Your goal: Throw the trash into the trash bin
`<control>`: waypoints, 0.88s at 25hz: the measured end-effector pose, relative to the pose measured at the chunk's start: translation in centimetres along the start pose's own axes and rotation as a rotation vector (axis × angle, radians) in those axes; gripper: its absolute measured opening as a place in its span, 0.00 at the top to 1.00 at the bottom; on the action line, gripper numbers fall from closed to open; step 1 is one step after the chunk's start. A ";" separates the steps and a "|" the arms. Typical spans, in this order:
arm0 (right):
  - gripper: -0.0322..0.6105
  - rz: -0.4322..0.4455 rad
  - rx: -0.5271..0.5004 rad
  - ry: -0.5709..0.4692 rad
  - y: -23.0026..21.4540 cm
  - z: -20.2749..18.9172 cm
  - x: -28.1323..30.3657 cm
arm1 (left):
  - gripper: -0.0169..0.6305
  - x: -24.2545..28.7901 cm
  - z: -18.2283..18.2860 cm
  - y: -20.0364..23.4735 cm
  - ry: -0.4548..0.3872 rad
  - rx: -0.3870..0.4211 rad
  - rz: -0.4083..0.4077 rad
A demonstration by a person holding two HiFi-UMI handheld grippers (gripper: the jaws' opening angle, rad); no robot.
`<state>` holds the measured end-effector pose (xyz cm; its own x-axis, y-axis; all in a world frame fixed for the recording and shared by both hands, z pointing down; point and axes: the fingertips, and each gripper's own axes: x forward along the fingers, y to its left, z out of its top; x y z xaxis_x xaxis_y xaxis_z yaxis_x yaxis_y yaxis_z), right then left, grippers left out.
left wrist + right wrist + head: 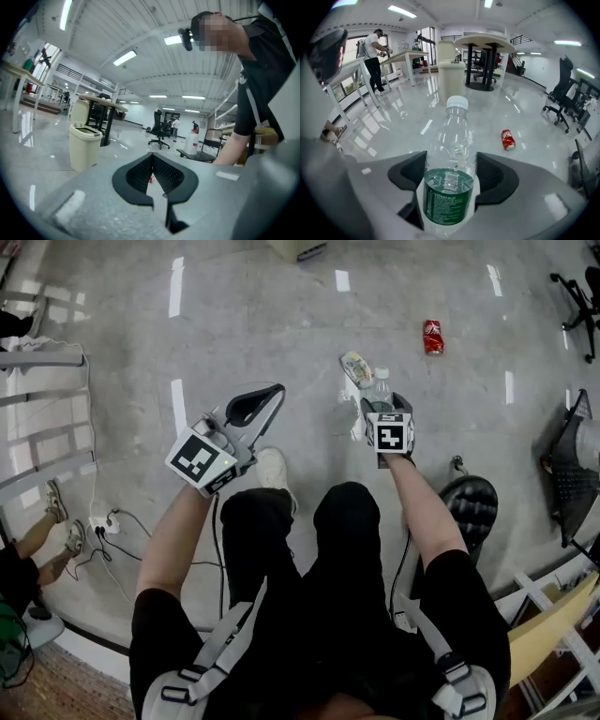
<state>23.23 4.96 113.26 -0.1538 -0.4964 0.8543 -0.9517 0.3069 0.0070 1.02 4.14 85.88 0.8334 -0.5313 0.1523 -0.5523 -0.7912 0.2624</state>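
Cream bin [84, 145]: left of frame in the left gripper view, lid up, well off.
Left gripper [151, 158]: centre, jaws together, empty.
Bottle [380, 388]: right of centre, right gripper [384, 405] clamped on it; hold firm, let go only over the opening.

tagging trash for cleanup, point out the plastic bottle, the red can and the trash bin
plastic bottle [449, 199]: right gripper view, on its green label.
red can [432, 337]: head view, middle of its side.
trash bin [84, 151]: left gripper view, front wall below the rim.
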 end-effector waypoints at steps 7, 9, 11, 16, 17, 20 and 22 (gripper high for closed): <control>0.44 0.044 -0.062 -0.165 2.8 14.1 -18.6 | 0.97 -3.9 15.1 -4.0 -0.009 -0.040 0.049; 0.44 0.071 -0.067 -0.211 3.8 17.4 -23.8 | 0.97 -5.0 17.8 -5.7 0.034 -0.032 0.013; 0.44 0.086 -0.063 -0.270 4.3 20.9 -28.7 | 0.97 -5.8 20.8 -6.9 0.073 0.029 -0.010; 0.44 0.090 -0.096 -0.419 5.2 26.5 -41.6 | 0.97 -8.7 29.3 -9.8 -0.032 -0.013 0.107; 0.44 0.081 -0.122 -0.448 5.2 27.1 -44.2 | 0.97 -8.9 30.6 -10.6 -0.056 -0.034 0.135; 0.44 0.065 -0.208 -0.523 5.1 28.1 -51.0 | 0.97 -10.0 33.6 -13.0 -0.077 -0.006 0.222; 0.44 0.078 -0.193 -0.582 4.3 28.8 -54.9 | 0.97 -10.6 35.9 -14.8 -0.103 0.018 0.237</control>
<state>19.90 10.13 51.42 -0.3920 -0.8116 0.4332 -0.8752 0.4741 0.0963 -0.30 10.59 46.17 0.6748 -0.7299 0.1092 -0.7330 -0.6456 0.2141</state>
